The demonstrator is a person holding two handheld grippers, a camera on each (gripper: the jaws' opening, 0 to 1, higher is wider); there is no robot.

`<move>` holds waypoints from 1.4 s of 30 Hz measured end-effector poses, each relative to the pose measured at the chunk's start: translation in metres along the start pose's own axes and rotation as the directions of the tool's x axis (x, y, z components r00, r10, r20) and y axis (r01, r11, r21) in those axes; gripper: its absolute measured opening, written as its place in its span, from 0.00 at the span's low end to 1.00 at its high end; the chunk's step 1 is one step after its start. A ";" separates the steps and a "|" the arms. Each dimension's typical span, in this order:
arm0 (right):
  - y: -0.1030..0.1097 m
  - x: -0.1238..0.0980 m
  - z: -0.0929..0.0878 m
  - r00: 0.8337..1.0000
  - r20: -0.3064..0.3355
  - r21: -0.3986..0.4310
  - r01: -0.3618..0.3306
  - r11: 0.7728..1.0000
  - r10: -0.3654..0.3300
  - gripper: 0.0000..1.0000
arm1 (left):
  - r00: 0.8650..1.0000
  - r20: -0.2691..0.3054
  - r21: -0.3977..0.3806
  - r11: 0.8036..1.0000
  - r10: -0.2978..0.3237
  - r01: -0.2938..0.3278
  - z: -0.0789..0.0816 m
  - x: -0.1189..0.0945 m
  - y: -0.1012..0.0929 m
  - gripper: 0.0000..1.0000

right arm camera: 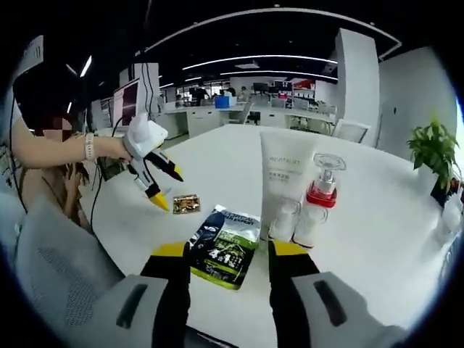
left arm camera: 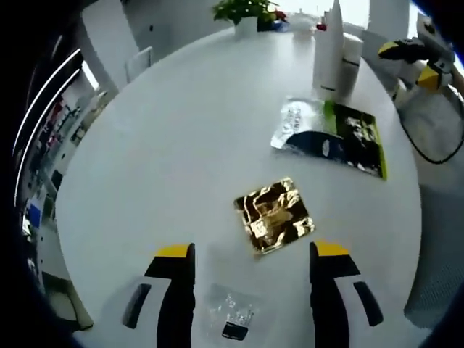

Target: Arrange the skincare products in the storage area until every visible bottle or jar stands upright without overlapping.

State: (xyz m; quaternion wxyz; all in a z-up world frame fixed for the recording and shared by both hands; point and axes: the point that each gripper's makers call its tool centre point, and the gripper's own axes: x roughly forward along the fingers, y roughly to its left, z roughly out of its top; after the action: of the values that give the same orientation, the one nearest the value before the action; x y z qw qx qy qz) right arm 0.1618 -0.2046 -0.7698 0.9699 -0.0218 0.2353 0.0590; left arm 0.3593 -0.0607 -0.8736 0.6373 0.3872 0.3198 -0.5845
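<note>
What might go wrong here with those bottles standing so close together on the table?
The white tube, the red-collared pump bottle and a small bottle stand bunched together, so the open right gripper could topple one while reaching another. The flat sachets lie right before them, likely in the way.

Potted plant point(left arm camera: 246, 13), office desks point(right arm camera: 239, 112)

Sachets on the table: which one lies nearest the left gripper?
The small clear sachet, lying between the left gripper's jaws. The gold foil sachet sits just beyond the tips, and the green-black packets lie farther off.
</note>
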 end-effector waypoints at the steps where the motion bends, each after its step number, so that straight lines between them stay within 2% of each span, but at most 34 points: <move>1: 0.000 0.000 -0.001 1.000 0.007 0.004 0.002 1.000 -0.002 0.44 | 1.000 0.002 0.004 1.000 -0.005 0.005 0.001 0.001 -0.001 0.61; 5: -0.002 0.000 -0.004 1.000 0.012 0.026 0.014 1.000 -0.014 0.44 | 1.000 -0.018 0.021 1.000 -0.015 0.016 0.002 0.007 -0.004 0.61; 10: -0.005 0.003 -0.001 0.999 0.034 0.039 0.015 0.999 -0.016 0.44 | 1.000 -0.009 0.031 0.999 -0.023 0.023 0.009 0.010 -0.003 0.62; 16: 0.002 0.007 -0.006 1.000 0.006 -0.006 -0.002 1.000 0.002 0.44 | 1.000 -0.011 0.053 0.998 -0.022 0.022 0.018 0.015 -0.002 0.60; 20: -0.002 0.008 -0.008 1.000 -0.003 -0.011 0.002 1.000 -0.002 0.45 | 0.999 -0.004 0.054 0.998 -0.033 0.033 0.024 0.019 0.000 0.60; 31: -0.004 0.008 -0.011 1.000 -0.020 -0.022 0.015 1.000 -0.016 0.46 | 0.997 -0.010 0.051 0.995 -0.081 0.081 0.033 0.026 0.003 0.53; 34: -0.004 0.008 -0.012 1.000 -0.022 -0.022 0.012 1.000 -0.012 0.46 | 0.994 -0.006 0.070 0.991 -0.112 0.112 0.035 0.027 -0.001 0.46; 37: -0.004 0.009 -0.013 1.000 -0.027 -0.026 0.012 1.000 -0.013 0.46 | 0.989 -0.001 0.038 0.988 -0.148 0.147 0.035 0.028 -0.005 0.39; 42: -0.004 0.009 -0.013 1.000 -0.028 -0.025 0.011 1.000 -0.012 0.46 | 0.991 0.001 0.025 0.990 -0.137 0.137 0.034 0.028 -0.002 0.42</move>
State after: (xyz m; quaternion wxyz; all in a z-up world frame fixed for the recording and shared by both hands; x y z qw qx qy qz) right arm 0.1641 -0.2082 -0.7855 0.9665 -0.0359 0.2480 0.0561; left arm 0.3590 -0.1039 -0.8815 0.5913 0.3712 0.3375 -0.6314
